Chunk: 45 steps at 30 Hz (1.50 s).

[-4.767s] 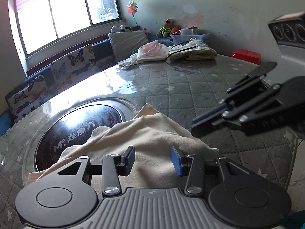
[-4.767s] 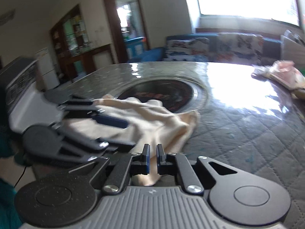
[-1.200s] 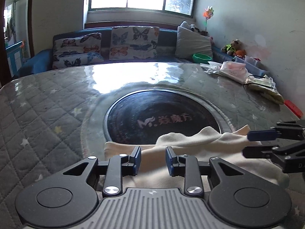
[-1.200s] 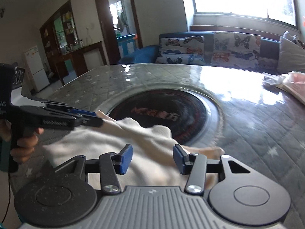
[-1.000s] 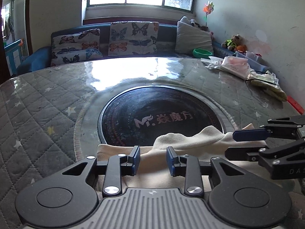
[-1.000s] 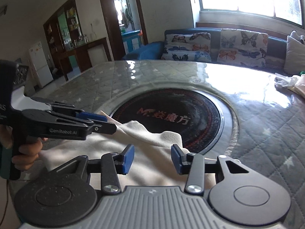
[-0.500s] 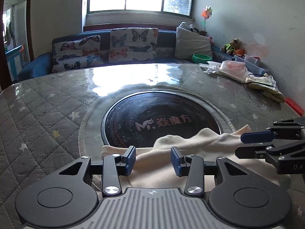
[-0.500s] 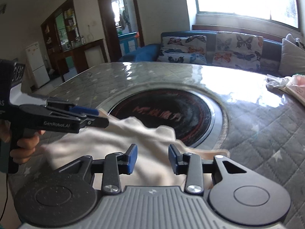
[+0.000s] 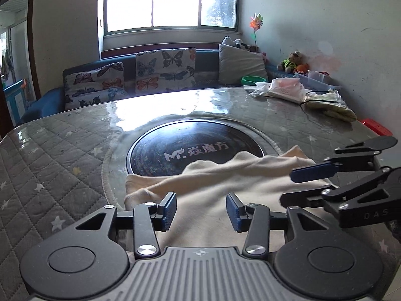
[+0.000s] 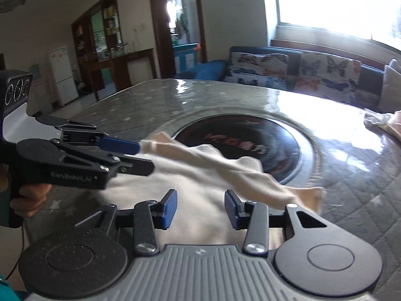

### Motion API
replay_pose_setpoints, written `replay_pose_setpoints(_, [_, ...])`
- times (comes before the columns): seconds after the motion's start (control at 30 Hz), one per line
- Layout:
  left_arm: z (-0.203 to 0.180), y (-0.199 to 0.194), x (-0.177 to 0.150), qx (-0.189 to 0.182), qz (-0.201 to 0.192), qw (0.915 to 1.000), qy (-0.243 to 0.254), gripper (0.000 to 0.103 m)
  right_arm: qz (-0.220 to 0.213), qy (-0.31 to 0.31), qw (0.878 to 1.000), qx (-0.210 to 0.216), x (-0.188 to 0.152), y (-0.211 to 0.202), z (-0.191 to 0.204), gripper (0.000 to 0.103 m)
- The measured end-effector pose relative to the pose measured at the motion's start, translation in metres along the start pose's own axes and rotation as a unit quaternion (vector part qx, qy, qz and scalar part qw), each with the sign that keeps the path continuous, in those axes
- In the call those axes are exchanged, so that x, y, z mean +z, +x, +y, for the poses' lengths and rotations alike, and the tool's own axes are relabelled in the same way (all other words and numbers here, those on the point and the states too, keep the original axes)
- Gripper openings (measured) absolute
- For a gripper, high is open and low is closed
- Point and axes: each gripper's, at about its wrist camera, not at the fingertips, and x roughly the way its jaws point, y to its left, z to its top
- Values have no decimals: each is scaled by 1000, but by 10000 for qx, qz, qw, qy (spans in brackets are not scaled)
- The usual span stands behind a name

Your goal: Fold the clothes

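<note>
Cream garment (image 9: 220,188) lies crumpled on the quilted bench (image 9: 62,155), near edge side, its far hem lapping onto the black round insert (image 9: 195,148) in the bench centre. Long axis runs left-right across both wrist views, with a raised fold ridge along the far side. Left hand-held gripper (image 9: 200,208): jaws wide apart, nothing between them, cloth directly under and ahead of the fingers. Right hand-held gripper (image 10: 199,209): also wide, empty, hovering over the garment's right half. In the right wrist view the left hand-held gripper sits over the left end of the ridge, its fingers close together there; whether it touches cloth cannot be told. Both are about equally near, 1 per end of the long axis, so the next grab looks like a 2-point pinch on the near hem or the ridge, then a fold across the short axis. Loose bags and cloths (image 9: 300,92) sit well apart at the far right corner.
</note>
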Motion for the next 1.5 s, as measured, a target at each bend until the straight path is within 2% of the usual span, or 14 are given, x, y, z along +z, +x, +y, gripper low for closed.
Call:
replay_pose_setpoints(0.23, [3,-2,-23,144,151,9998,-56,47,116,-233,9996,-51,-16,-1,11,42])
replay_pose_setpoints(0.47, [7,-10,-26,171,90,9997,-125,49,69,-426,9990,-121,-29,-19,14,42])
replay_pose_setpoints(0.7, [7,-18,-28,253,45,9996,-131,51,5,-331,9993,-178,-34,-34,11,42])
replay_pose_setpoints(0.87, [13,-17,-37,311,129,9991,-265,53,115,-323,9991,-232,-46,-37,4,42])
replay_pose_setpoints(1.07, [17,-23,-35,371,74,9988,-300,53,38,-386,9990,-201,-43,-48,6,42])
replay_pose_setpoints(1.2, [19,-21,-39,373,137,9985,-371,55,179,-377,9988,-259,-49,-45,4,42])
replay_pose_setpoints(1.33, [17,-26,-34,414,90,9985,-339,56,-21,-396,9990,-208,-40,-52,8,42])
replay_pose_setpoints(1.43, [13,-29,-30,414,50,9985,-345,56,-178,-452,9980,-394,-32,-49,9,42])
replay_pose_setpoints(1.5, [10,-30,-27,409,24,9986,-334,60,-122,-466,9973,-563,-32,-41,9,42])
